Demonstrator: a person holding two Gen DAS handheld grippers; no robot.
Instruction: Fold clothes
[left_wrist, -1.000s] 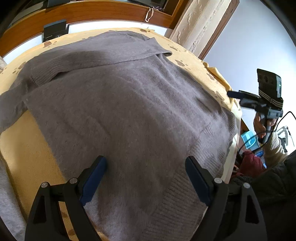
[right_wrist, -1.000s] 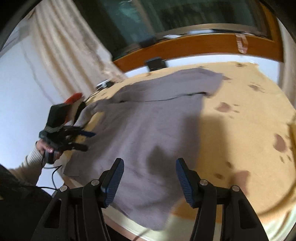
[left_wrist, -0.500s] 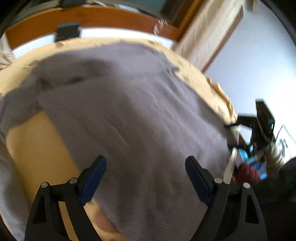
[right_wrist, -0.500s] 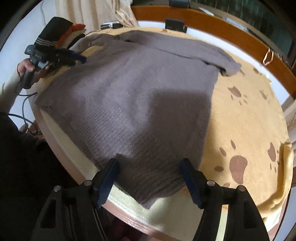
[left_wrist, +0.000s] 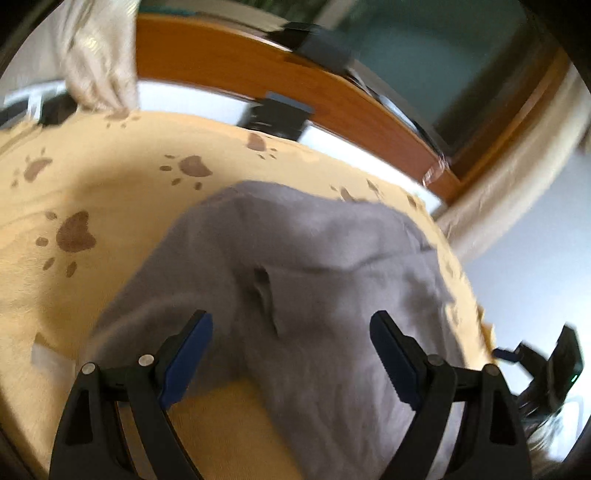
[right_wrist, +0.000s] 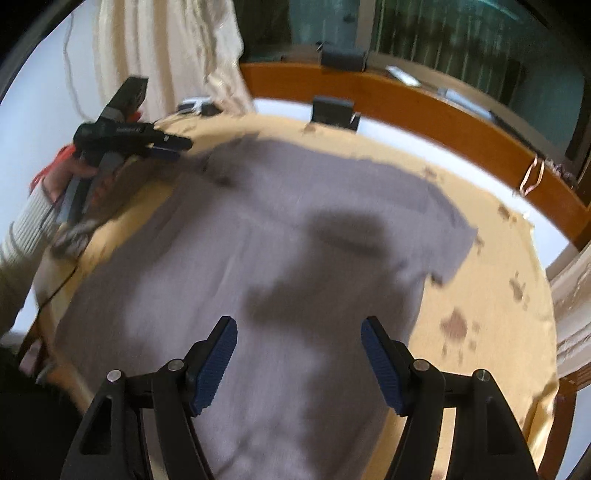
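Both pairs of jaws stand wide apart and hold nothing. The left gripper, black with blue pads, hangs over the grey knitted sweater, and its pads do not touch the wool. The right gripper looks the same. Its jaws have just been opening, and only the sweater far below shows in the gap between them.

The grey sweater lies spread out on a yellow blanket with brown paw prints that covers the table. In the left wrist view one end of the sweater is bunched up, with a small crease in the middle, and yellow cloth shows all around it. In the right wrist view the sweater lies flat, with one sleeve reaching out to the right. A dark shadow falls across its middle.

A hand in a pale ribbed sleeve holds the left gripper near the far left edge of the sweater. Behind the table runs a brown wooden window sill.
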